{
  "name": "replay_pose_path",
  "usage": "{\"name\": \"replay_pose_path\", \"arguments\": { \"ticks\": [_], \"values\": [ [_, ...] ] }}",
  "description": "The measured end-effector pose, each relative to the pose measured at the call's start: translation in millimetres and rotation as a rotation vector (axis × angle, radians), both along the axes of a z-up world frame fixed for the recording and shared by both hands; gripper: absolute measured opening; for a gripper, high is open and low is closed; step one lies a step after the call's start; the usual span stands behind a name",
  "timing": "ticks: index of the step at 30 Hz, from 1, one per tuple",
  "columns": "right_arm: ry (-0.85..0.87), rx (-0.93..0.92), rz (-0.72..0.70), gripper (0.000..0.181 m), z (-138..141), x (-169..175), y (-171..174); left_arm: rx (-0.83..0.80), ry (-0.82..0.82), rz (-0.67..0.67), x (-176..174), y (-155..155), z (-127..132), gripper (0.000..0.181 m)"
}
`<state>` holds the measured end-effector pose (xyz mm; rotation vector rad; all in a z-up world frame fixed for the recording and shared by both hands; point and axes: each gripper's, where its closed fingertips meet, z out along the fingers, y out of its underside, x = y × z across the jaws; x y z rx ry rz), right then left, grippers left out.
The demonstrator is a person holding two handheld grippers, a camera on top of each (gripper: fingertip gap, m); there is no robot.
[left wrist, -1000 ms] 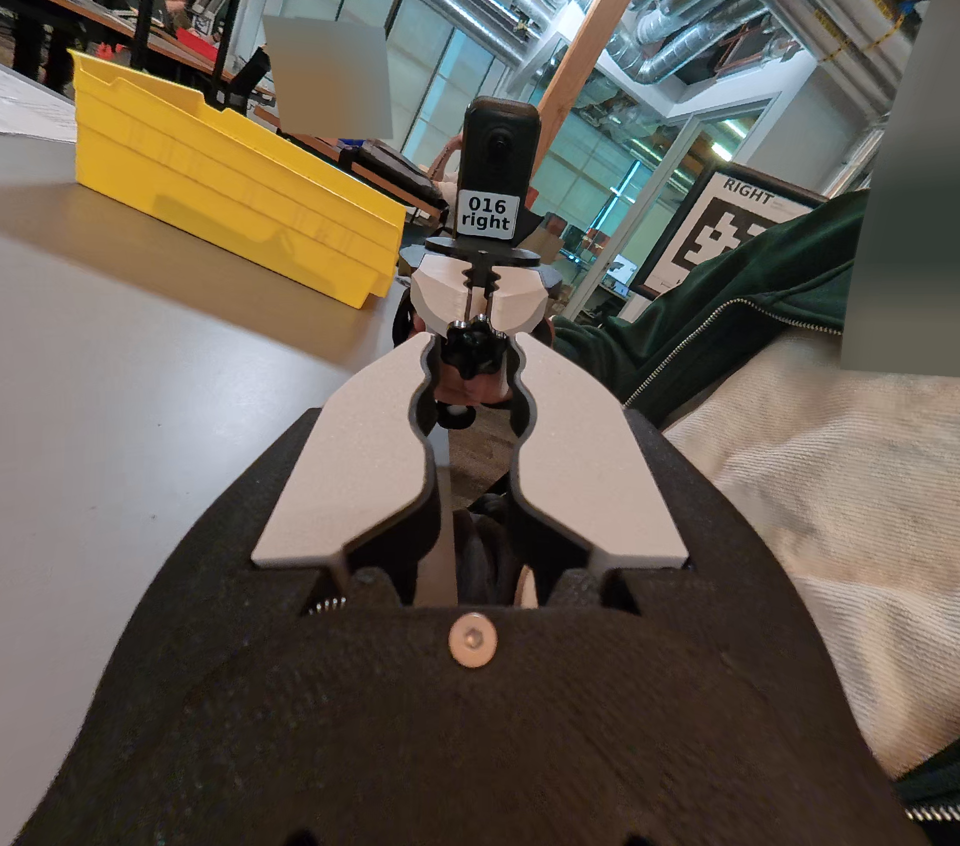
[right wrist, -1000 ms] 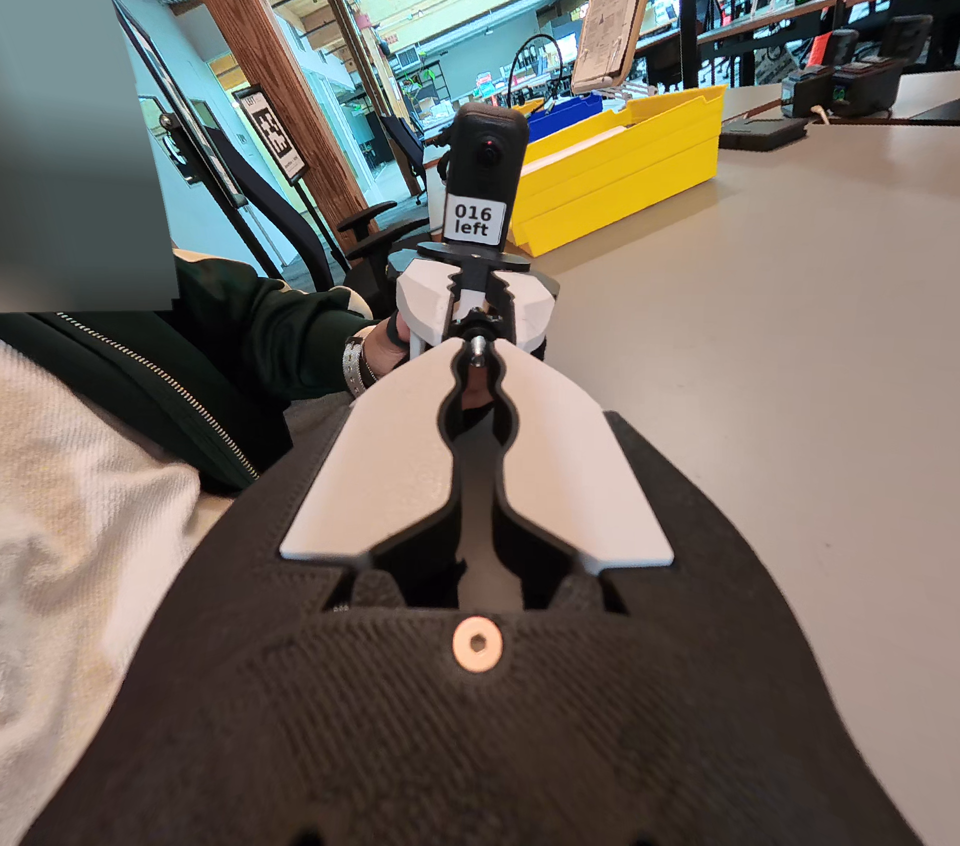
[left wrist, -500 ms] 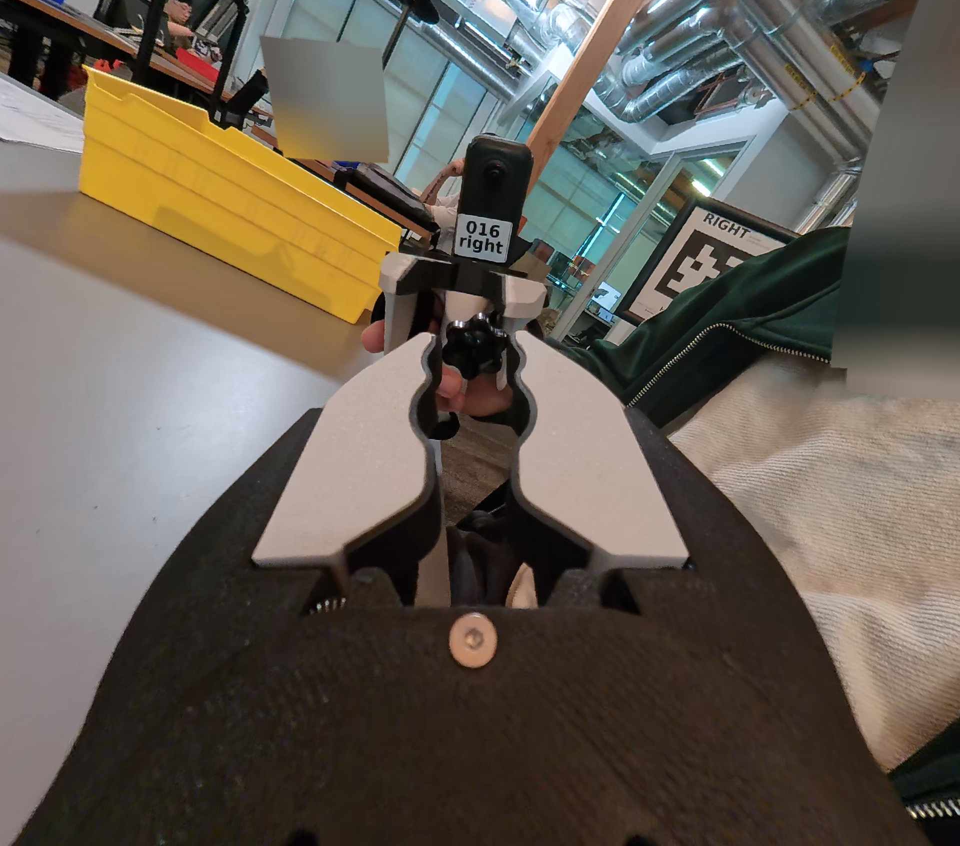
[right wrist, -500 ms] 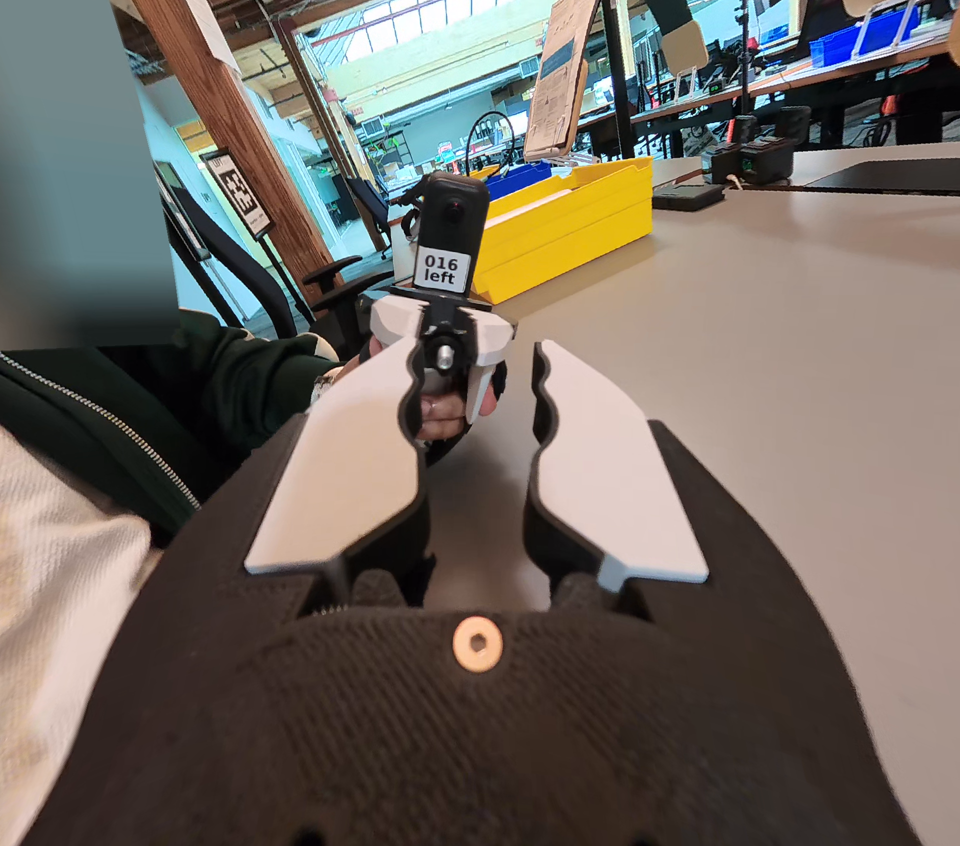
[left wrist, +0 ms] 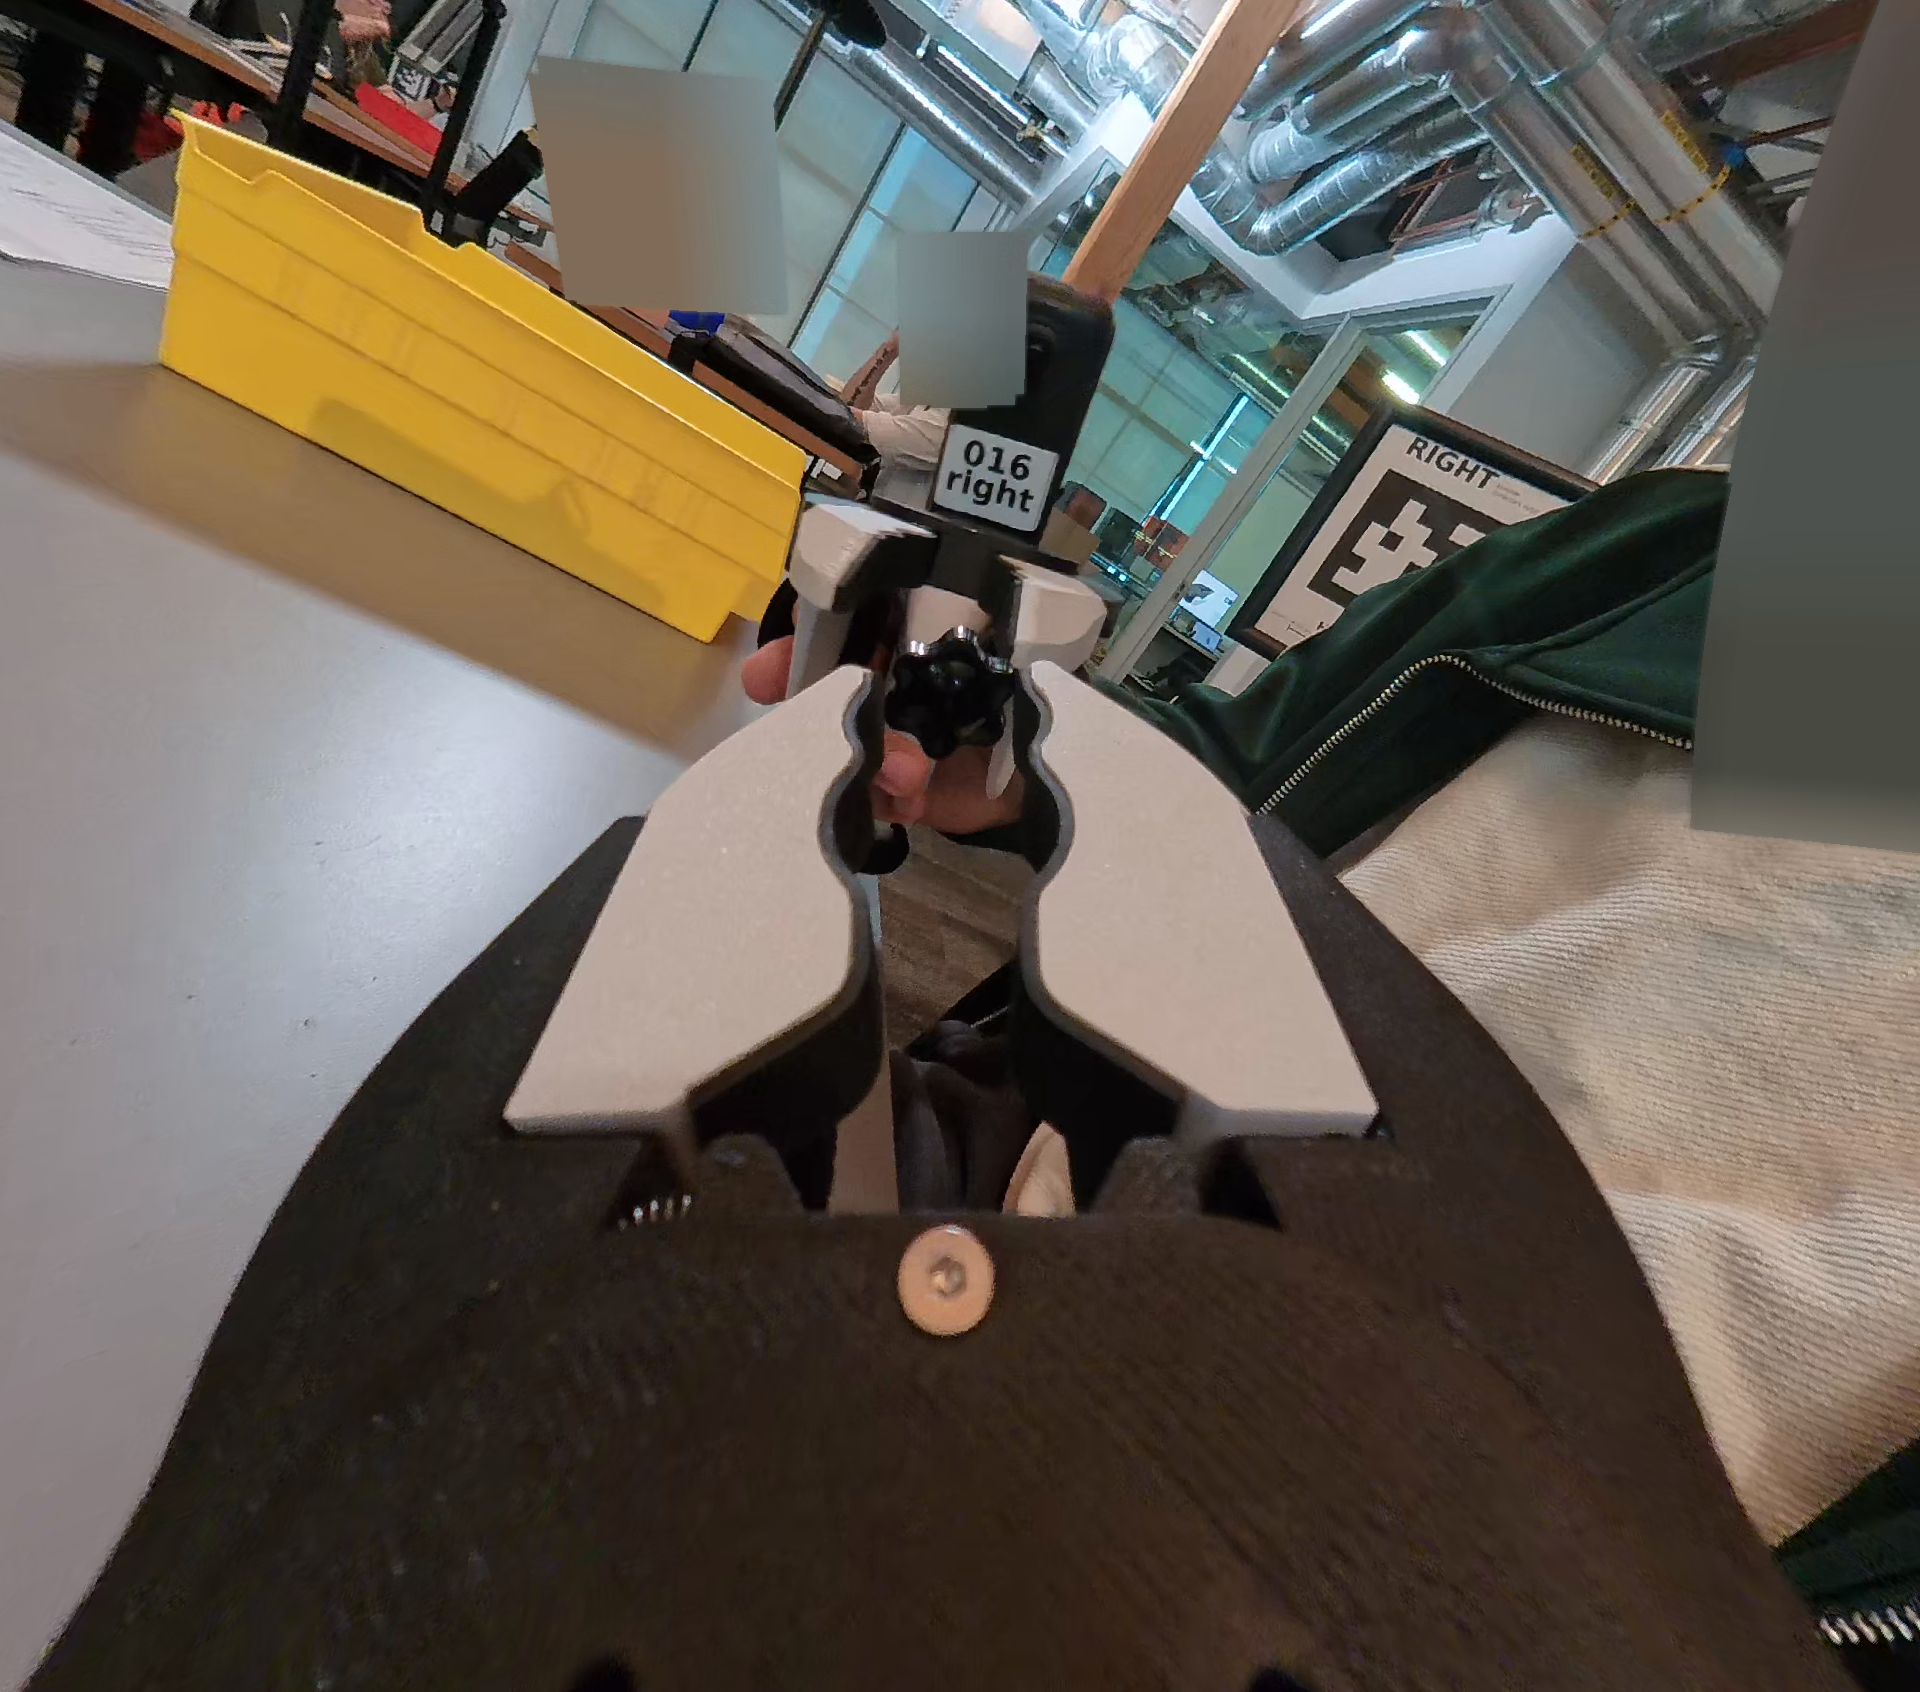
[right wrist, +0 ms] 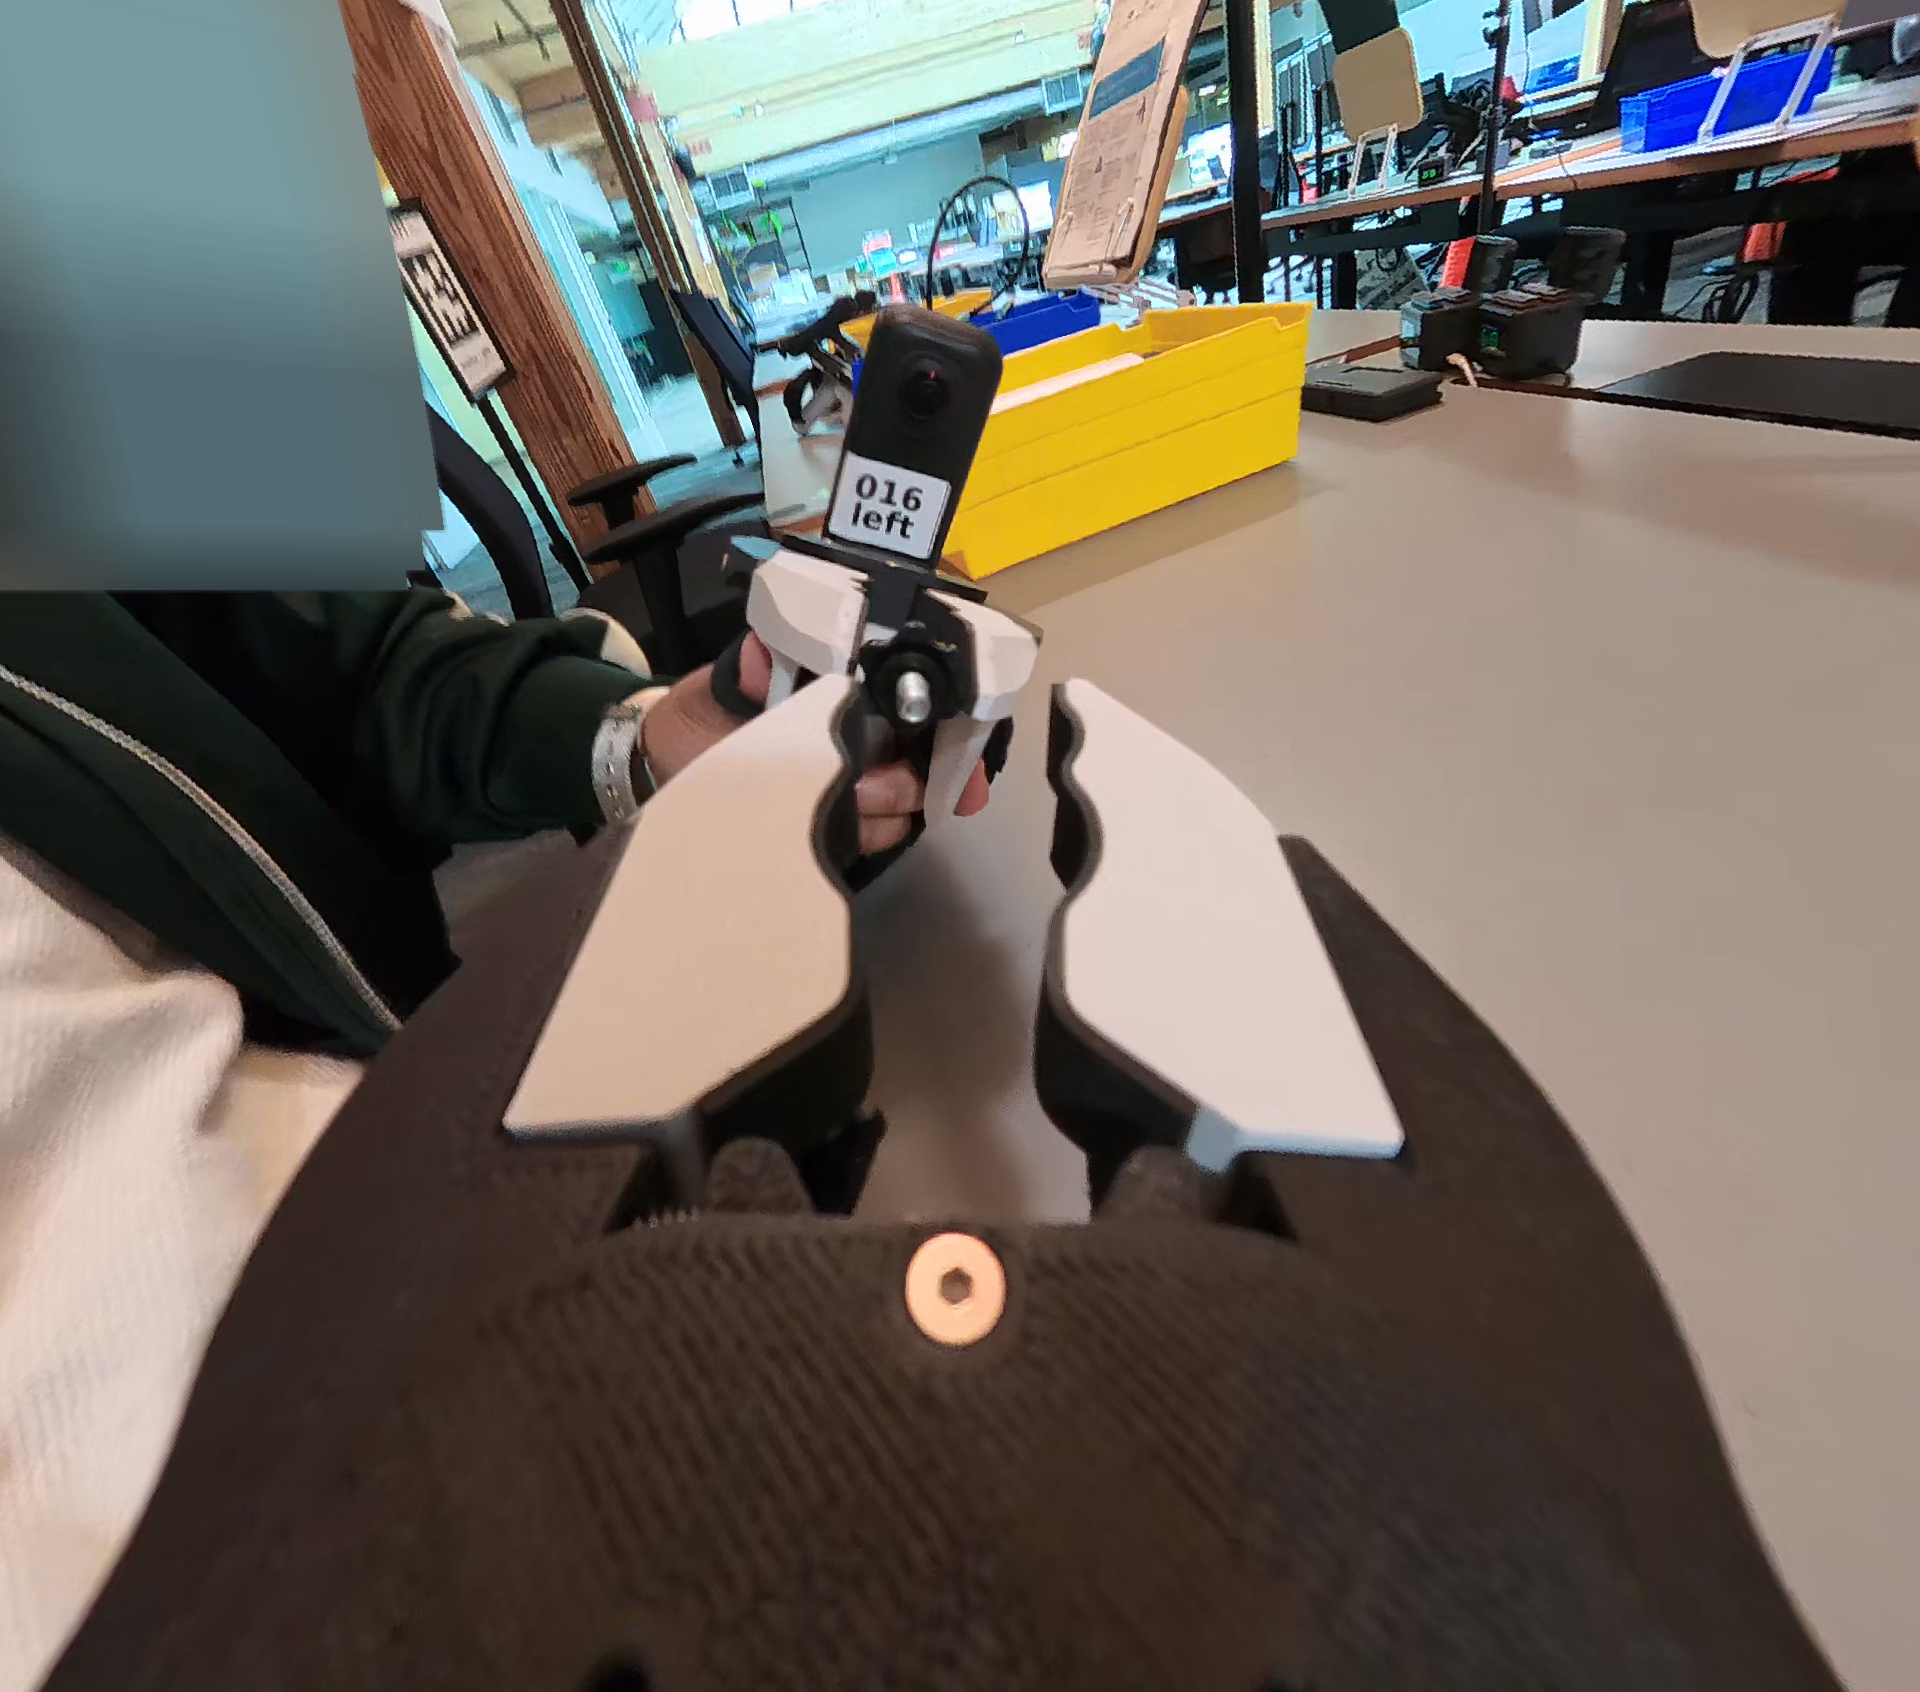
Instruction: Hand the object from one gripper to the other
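The left gripper [left wrist: 948, 707] is pinching a small black knob [left wrist: 940, 697] at the very tips of its fingers, which are standing narrow around it. The right gripper [right wrist: 956, 692] is facing it tip to tip with fingers spread wide and nothing between them. The knob's metal stud [right wrist: 912, 697] is pointing straight at the right gripper, so the long axis is running along the line between the two. In the right wrist view the knob is sitting off centre, just beside that gripper's left finger [right wrist: 727, 894] rather than in the gap. Judging by this, the handover is not yet made or is being lined up. Both are hovering above the grey counter [right wrist: 1455, 707]. Each gripper's camera is wearing a white printed label [right wrist: 888, 504]. Farther off, a yellow bin [right wrist: 1143, 416] is resting on the counter, and a black-and-white marker sign [left wrist: 1423, 541] is standing behind.
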<state>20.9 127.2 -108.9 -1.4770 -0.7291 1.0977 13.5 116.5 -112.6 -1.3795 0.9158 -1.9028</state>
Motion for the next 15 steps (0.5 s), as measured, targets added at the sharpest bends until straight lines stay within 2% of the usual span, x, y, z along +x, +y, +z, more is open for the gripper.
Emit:
{"name": "replay_pose_path", "arguments": {
  "ticks": [9, 15],
  "values": [
    [-0.119, 0.071, 0.032, 0.007, -8.0, -9.8, -10.5, 0.082, 0.052, 0.008, 5.1, -6.5, -5.0, 0.024],
    [-0.119, 0.052, 0.041, 0.006, -7.4, -9.1, -11.3, 0.076, 0.040, 0.020, 5.4, -5.4, -3.5, 0.025]
  ]
}}
